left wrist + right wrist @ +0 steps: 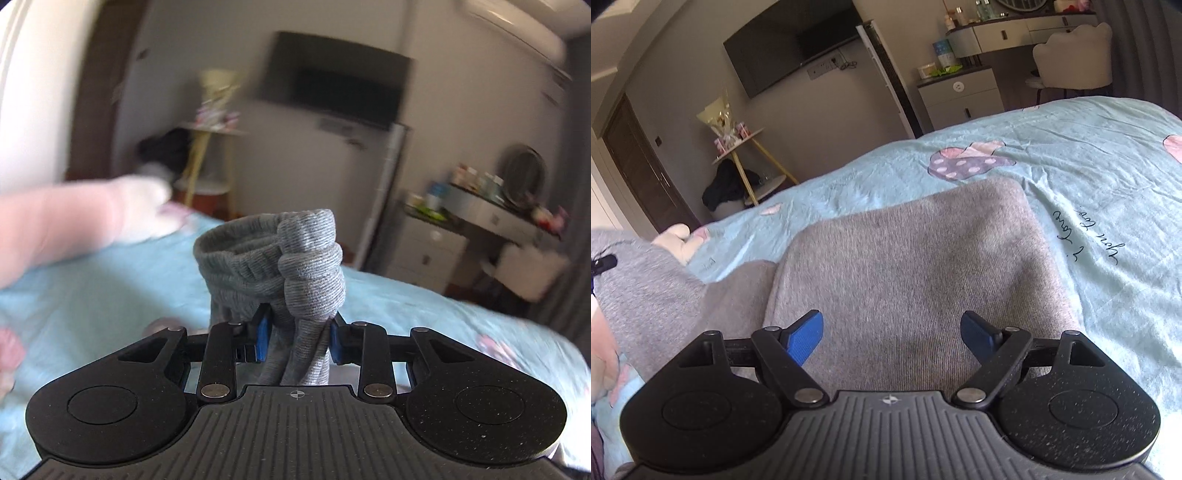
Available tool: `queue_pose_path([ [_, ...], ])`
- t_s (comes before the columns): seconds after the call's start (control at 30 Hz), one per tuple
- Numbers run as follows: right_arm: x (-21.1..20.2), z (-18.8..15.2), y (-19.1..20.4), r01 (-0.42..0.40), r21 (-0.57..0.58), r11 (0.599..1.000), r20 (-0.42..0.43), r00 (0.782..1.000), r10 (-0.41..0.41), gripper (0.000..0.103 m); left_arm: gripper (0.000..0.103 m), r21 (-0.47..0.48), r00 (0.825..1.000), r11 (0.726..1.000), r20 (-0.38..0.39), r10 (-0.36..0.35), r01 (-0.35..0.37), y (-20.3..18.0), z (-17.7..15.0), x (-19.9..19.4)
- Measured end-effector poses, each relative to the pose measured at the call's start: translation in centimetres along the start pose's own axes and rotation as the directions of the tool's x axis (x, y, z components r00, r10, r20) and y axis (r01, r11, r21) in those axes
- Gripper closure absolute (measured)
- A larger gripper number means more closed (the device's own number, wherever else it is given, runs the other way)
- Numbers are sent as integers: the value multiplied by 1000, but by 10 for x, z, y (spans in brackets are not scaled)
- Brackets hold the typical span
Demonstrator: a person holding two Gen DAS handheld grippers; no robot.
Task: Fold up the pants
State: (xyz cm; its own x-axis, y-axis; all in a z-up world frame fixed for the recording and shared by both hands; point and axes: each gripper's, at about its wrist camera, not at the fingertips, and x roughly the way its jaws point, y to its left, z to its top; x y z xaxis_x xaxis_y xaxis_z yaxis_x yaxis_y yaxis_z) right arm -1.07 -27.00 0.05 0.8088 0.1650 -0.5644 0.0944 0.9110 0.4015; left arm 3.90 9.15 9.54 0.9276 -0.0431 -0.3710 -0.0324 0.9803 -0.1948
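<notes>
In the left wrist view my left gripper (298, 339) is shut on a bunched cuff of the grey knit pants (280, 266), whose ribbed end stands up above the blue pads, lifted off the bed. In the right wrist view the rest of the grey pants (916, 266) lie flat on the light blue bedsheet (1089, 177), folded, with another part trailing up to the left edge. My right gripper (892, 332) hovers just over this flat cloth, open, with nothing pinched between its blue fingers (805, 336).
A pink-and-white plush toy (92, 218) lies on the bed at left. Beyond the bed's far edge are a wall TV (790, 40), a yellow-legged side table (746, 147), a white cabinet (960, 96), a vanity desk and a chair (1071, 59).
</notes>
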Motion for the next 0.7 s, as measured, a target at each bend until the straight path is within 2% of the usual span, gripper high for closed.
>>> queue_pose_path([
  [0.07,-6,2,-3,-13,18,1000,14,1000,13,20,69,73,997,995,-20,-71,73,-40,-11,0],
  [0.17,-15,3,-8,-23,42,999,33,999,22,20,69,139,982,976,-108,-156,170,-91,-37,8],
  [0.27,-24,5,-15,-35,72,997,48,998,31,20,66,196,965,953,-171,-198,230,-129,-71,14],
  [0.33,-28,6,-19,-37,79,996,49,998,33,20,13,225,958,943,-204,-202,247,-147,-93,15],
  [0.43,-29,7,-22,-65,89,994,30,998,63,20,13,220,941,934,-256,-223,282,-146,-106,8],
  [0.5,-26,7,-24,-105,113,988,11,994,105,20,9,210,945,944,-264,-194,253,-136,-103,-3],
  [0.57,-20,7,-25,-150,147,978,-15,988,154,20,7,208,961,963,-248,-119,173,-122,-100,-13],
  [0.63,-9,11,-23,-207,189,960,-50,974,220,20,7,181,971,980,-237,-33,77,-100,-98,-20],
  [0.7,4,19,-18,-256,231,939,-69,958,278,20,7,132,964,991,-260,53,-18,-71,-98,-17],
])
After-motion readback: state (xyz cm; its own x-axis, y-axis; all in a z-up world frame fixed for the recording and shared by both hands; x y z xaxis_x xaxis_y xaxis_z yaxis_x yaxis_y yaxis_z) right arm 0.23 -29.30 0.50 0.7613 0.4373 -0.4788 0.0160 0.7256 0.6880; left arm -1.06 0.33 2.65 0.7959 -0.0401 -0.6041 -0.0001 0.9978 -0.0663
